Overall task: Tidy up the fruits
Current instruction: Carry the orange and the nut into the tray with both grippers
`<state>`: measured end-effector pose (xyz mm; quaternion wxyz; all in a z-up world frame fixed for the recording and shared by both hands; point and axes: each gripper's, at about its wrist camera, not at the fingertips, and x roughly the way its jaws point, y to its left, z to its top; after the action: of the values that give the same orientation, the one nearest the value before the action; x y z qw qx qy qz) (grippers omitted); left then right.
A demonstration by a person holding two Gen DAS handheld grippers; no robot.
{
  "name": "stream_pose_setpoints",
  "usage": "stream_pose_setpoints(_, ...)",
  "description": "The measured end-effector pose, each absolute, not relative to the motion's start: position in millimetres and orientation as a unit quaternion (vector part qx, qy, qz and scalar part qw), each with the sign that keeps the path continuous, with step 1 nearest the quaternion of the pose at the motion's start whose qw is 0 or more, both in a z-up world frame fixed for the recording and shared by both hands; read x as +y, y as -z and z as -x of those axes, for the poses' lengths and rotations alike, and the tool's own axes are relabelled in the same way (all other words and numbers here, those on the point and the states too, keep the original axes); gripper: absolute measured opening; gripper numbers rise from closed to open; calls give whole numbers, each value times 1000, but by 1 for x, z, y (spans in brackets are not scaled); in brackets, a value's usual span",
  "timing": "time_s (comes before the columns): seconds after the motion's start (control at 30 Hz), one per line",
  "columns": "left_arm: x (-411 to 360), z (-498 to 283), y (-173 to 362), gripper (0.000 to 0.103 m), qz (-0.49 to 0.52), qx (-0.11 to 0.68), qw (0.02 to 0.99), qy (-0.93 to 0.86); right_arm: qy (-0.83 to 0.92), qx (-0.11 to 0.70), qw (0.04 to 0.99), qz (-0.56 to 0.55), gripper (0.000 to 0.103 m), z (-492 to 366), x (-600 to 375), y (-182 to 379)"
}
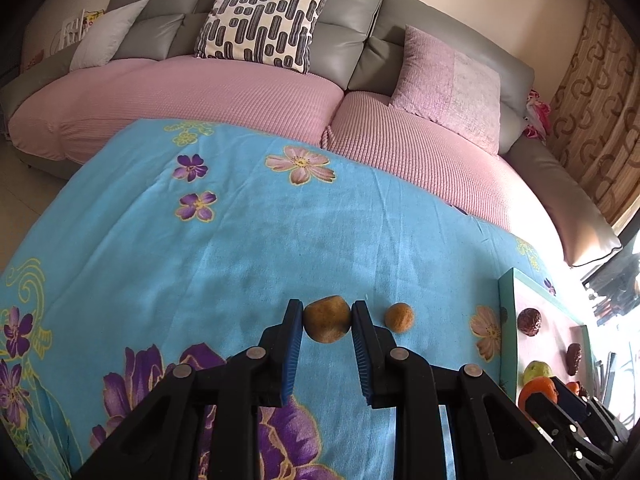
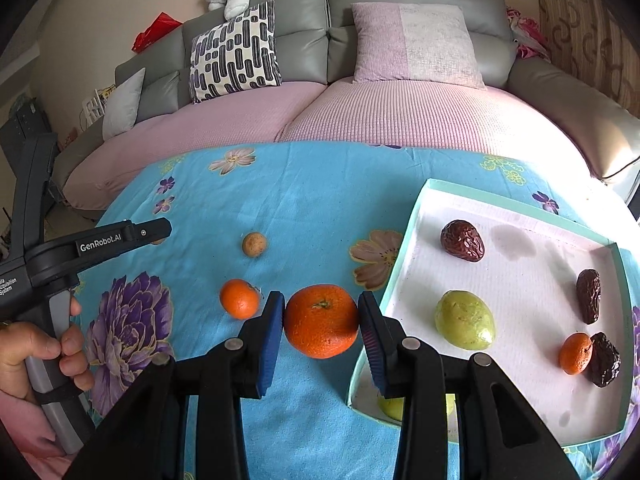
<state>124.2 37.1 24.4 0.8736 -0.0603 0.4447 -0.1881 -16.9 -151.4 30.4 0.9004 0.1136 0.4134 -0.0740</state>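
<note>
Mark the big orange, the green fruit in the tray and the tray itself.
big orange (image 2: 321,321), right wrist view, middle of its peel
green fruit (image 2: 465,320), right wrist view, middle of its skin
tray (image 2: 402,254), right wrist view, left rim

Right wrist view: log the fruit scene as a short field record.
right tool: shut on large orange
left tool: shut on brown round fruit
shallow teal-rimmed box: three dark red dates, green fruit, small tangerine
loose on blue floral cloth: small orange, small brown fruit
</note>
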Motion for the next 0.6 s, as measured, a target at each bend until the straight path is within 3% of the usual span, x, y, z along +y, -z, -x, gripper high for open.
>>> stream_pose_setpoints(0.6, -31, -90, -37, 26, 2, 429, 868, 249, 138, 386, 897, -169, 40, 53, -215, -41)
